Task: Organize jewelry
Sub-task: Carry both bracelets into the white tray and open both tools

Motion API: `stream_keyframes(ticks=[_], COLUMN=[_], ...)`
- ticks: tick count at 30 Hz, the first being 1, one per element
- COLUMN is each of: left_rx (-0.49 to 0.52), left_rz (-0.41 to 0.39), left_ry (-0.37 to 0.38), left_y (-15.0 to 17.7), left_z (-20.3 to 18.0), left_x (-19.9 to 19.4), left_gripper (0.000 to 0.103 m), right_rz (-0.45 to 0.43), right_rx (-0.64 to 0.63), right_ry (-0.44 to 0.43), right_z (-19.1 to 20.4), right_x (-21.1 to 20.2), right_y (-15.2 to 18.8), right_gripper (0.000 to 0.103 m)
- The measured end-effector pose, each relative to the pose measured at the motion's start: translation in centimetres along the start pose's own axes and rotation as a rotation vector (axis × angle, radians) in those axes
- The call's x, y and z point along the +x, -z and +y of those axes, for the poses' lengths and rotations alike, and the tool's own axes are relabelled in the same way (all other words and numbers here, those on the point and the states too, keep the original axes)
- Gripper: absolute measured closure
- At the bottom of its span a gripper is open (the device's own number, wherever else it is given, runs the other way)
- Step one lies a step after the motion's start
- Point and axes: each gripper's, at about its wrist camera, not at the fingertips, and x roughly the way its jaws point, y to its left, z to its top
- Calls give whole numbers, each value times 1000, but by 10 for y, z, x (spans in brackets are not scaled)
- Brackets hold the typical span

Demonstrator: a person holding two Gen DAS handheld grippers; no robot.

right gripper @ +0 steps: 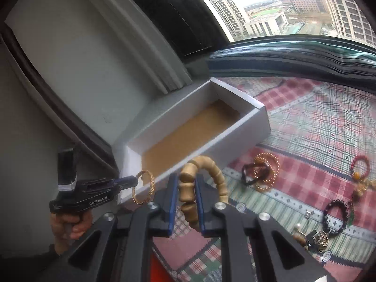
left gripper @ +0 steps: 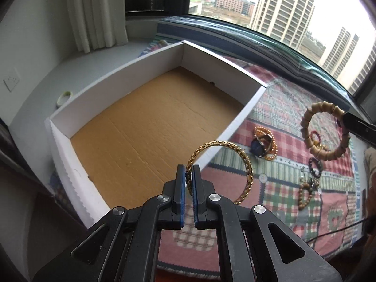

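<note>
Both grippers are carrying pieces toward the white box (left gripper: pixel 150 98): the left gripper (left gripper: pixel 189 178) is pinching the gold bangle (left gripper: pixel 221 171) near its front edge, the right gripper (right gripper: pixel 185 195) is clamping the wooden bead bracelet (right gripper: pixel 204 183), each needing release inside.

I'm seeing a gold bangle (left gripper: pixel 221 171) w/ an engraved pattern, pinched btwn blue pads on my left gripper (left gripper: pixel 188 176), body black. Right gripper (right gripper: pixel 185 190) same black w/ blue pads, clamped on a tan wooden-bead bracelet (right gripper: pixel 188 188). Box (left gripper: pixel 117 87) has white walls, brown cardboard floor. Quilt (left gripper: pixel 293 108) under it is patchwork plaid: red/pink checks, green-and-white checks, pale strips w/ small dark diamonds. On it: orange-gold bead strand (right gripper: pixel 268 171), red bead bracelet (right gripper: pixel 359 164), dark purple-black bead bracelet (right gripper: pixel 336 213). Curtain (left gripper: pixel 96 11) white. Pale green-white ring (left gripper: pixel 64 97) on the grey ledge.
</note>
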Motion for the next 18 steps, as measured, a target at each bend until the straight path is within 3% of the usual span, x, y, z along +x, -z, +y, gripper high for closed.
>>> stream_keyframes(ticks=[4, 8, 13, 18], left_rx=[-112, -209, -272, -283], left_rz=[11, 70, 143, 180], left_ry=[-114, -157, -172, -190], left_y=[-13, -16, -12, -9], left_z=[50, 90, 118, 125], left_x=[27, 63, 99, 120], left_gripper=[100, 100, 100, 96], right_rz=[26, 109, 225, 304], right_rx=[-90, -143, -223, -260], right_ry=[10, 77, 179, 224], right_z=[37, 59, 83, 95], right_x=[71, 153, 237, 288], right_y=[-48, -72, -69, -51], right_gripper=[88, 88, 88, 88])
